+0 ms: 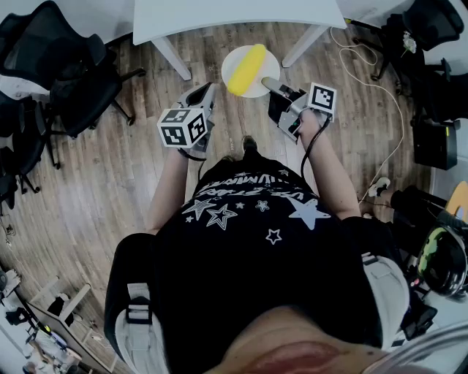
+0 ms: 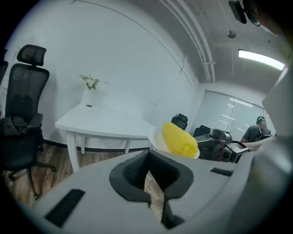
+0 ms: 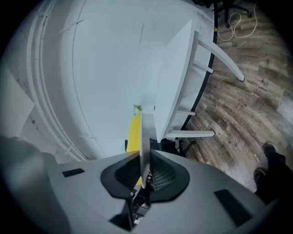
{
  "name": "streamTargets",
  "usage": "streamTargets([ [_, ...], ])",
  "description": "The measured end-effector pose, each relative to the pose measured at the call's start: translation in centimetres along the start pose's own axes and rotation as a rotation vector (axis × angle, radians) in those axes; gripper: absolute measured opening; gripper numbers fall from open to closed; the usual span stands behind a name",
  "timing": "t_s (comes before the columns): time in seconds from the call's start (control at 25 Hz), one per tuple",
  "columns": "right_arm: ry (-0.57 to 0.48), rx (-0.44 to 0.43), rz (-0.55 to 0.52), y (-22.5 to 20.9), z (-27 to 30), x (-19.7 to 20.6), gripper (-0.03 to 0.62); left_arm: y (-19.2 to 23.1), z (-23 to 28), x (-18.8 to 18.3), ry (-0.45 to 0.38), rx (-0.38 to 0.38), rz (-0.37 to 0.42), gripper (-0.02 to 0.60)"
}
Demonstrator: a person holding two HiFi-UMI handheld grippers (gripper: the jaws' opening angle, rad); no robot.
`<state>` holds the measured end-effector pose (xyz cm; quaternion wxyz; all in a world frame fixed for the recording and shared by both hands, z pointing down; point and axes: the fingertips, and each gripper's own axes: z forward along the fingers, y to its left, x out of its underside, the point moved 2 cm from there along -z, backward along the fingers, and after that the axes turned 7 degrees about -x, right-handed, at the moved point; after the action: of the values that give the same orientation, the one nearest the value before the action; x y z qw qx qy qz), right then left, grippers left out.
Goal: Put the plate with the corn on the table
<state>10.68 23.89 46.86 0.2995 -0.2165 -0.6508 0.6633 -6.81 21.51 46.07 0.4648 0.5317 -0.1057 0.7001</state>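
A white plate (image 1: 231, 62) carrying a yellow corn cob (image 1: 246, 69) hangs above the wooden floor, just in front of the white table (image 1: 234, 14). My right gripper (image 1: 269, 83) is shut on the plate's near right rim. In the right gripper view the plate (image 3: 144, 146) shows edge-on between the jaws, with the corn (image 3: 133, 132) on its left side and the table (image 3: 176, 91) beyond. My left gripper (image 1: 207, 88) hovers left of the plate, shut and holding nothing. The left gripper view shows the corn (image 2: 179, 138), the plate (image 2: 158, 139) and the table (image 2: 100, 123) ahead.
Black office chairs (image 1: 66, 73) stand at the left, one of them (image 2: 25, 91) near the table's end. A small vase of flowers (image 2: 89, 89) sits on the table. Cables (image 1: 380, 80) lie on the floor at right. A person (image 2: 258, 130) is in the far background.
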Motion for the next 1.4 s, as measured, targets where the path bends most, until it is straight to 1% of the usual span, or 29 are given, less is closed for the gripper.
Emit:
streamTargets([
  [0.2, -0.001, -0.021, 0.007, 0.3, -0.6, 0.3, 0.037, -0.4, -0.6, 0.1, -0.005, -0.008, 0.003, 0.006],
  [0.44, -0.001, -0.029, 0.011, 0.3, -1.5, 0.6, 0.037, -1.4, -0.9, 1.3, 0.019, -0.009, 0.002, 0.006],
  [0.8, 0.017, -0.036, -0.001, -0.4, -2.2, -0.4, 0.038, -2.3, 0.5, 1.6, 0.029, -0.014, -0.010, 0.006],
  [1.08, 0.024, -0.069, 0.019, -0.7, -4.2, -3.8, 0.037, -5.3, 3.1, 0.9, 0.032, -0.034, 0.003, 0.006],
  [1.4, 0.086, -0.074, 0.011, -1.5, -4.5, -8.6, 0.037, -6.1, 5.9, -0.5, 0.023, -0.110, 0.010, 0.006],
])
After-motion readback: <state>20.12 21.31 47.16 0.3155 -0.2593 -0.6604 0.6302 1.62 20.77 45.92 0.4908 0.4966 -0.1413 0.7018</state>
